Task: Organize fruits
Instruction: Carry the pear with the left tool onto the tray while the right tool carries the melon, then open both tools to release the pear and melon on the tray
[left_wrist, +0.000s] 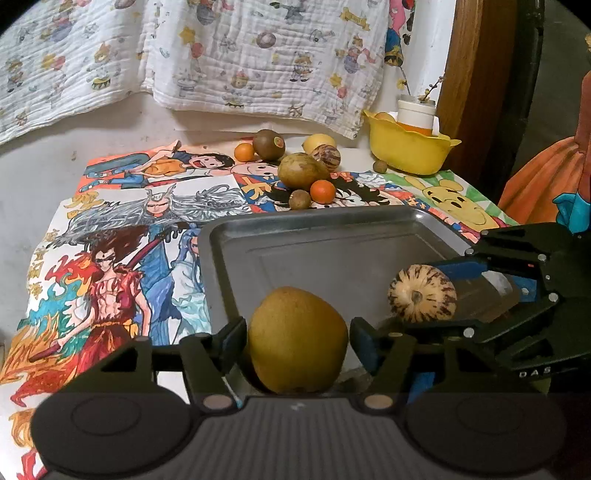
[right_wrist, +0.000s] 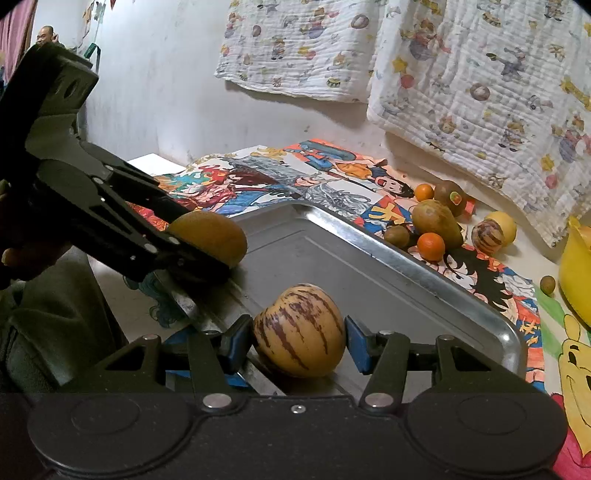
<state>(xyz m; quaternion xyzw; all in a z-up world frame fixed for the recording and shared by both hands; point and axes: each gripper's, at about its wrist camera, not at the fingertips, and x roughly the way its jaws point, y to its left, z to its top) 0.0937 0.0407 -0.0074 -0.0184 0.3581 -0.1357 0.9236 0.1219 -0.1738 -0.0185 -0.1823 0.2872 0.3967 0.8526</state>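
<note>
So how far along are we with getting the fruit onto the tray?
Early. The pear sits at the near edge of the tray, with the left tongs loose around it. The right tongs grip a striped fruit low over the tray. The heap of fruit beyond, on the mat, is untouched.

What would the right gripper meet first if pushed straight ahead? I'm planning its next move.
The striped cream-and-purple round fruit sits between the right gripper pads already; beyond it lies bare silver metal tray floor, then probably the tray's far rim.
</note>
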